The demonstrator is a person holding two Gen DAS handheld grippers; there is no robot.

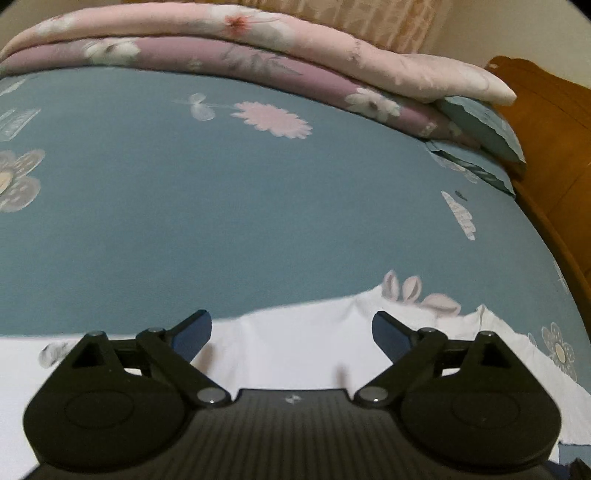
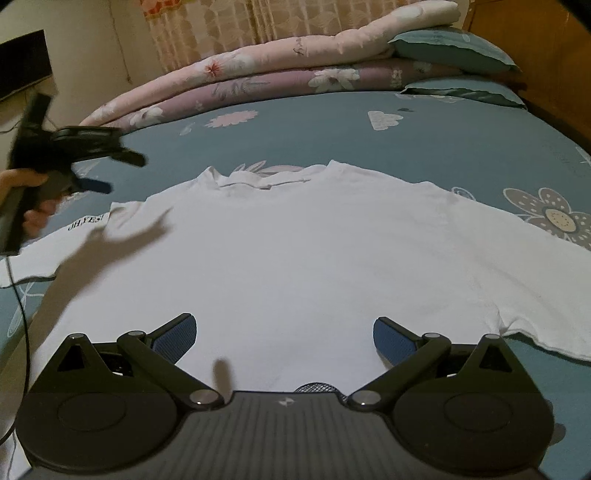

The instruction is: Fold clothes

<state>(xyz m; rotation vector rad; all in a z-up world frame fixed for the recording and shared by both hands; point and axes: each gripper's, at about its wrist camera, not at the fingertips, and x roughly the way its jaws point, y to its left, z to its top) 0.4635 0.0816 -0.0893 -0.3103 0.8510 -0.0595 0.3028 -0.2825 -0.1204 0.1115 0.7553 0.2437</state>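
- White cotton T-shirt lies spread flat on the bed, chest up, its collar pointing toward the far edge where the bedding is stacked.
- One sleeve reaches toward the headboard side of the bed; the other sleeve reaches toward the opposite side and carries small dark lettering.
- Blue bedsheet printed with flowers and clouds covers the mattress under the shirt.
- Right gripper hovers low over the shirt's lower half with its blue-padded fingers spread wide, grasping nothing.
- Left gripper is likewise released, jaws wide apart, above the shirt's edge by the collar; in the right wrist view it shows blurred over the lettered sleeve, held by a hand, and casts a shadow on the cloth.
- Folded quilts, a pink one on a mauve one, run along the far edge of the bed.
- Two blue pillows sit at the far corner by the wooden headboard, one tucked under the quilts' end.
- Patterned curtain hangs behind the quilts.
- Dark cable trails down near the lettered sleeve.
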